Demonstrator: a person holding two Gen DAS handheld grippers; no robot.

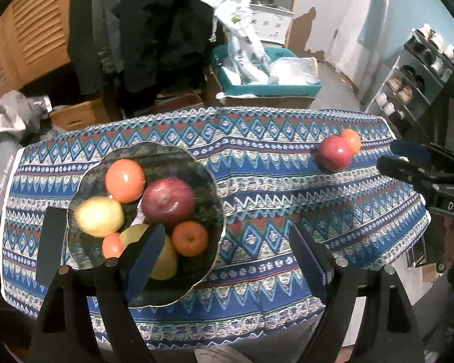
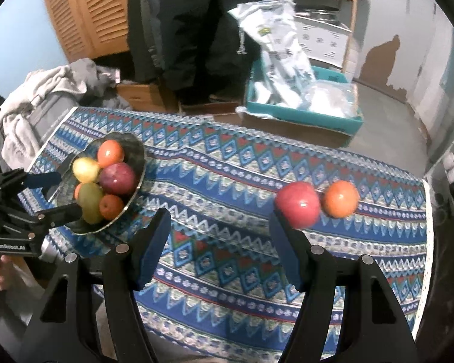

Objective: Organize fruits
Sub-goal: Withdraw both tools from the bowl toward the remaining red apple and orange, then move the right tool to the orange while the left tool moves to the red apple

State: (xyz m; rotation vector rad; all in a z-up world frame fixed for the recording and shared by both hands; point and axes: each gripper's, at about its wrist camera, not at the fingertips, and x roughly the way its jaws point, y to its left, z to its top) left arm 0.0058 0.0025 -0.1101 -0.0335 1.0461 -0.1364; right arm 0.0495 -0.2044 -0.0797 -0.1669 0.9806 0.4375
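A dark gold-rimmed bowl on the patterned tablecloth holds several fruits: oranges, a dark red apple and yellow ones. A red apple and an orange lie touching on the cloth at the right. My left gripper is open and empty, its left finger over the bowl's near side. My right gripper is open and empty, with the red apple just beyond its right fingertip.
Beyond the table's far edge stand a teal crate with plastic bags and cardboard boxes. A person in dark clothes stands behind. Grey clothing is heaped at the left, and a shoe rack stands at the right.
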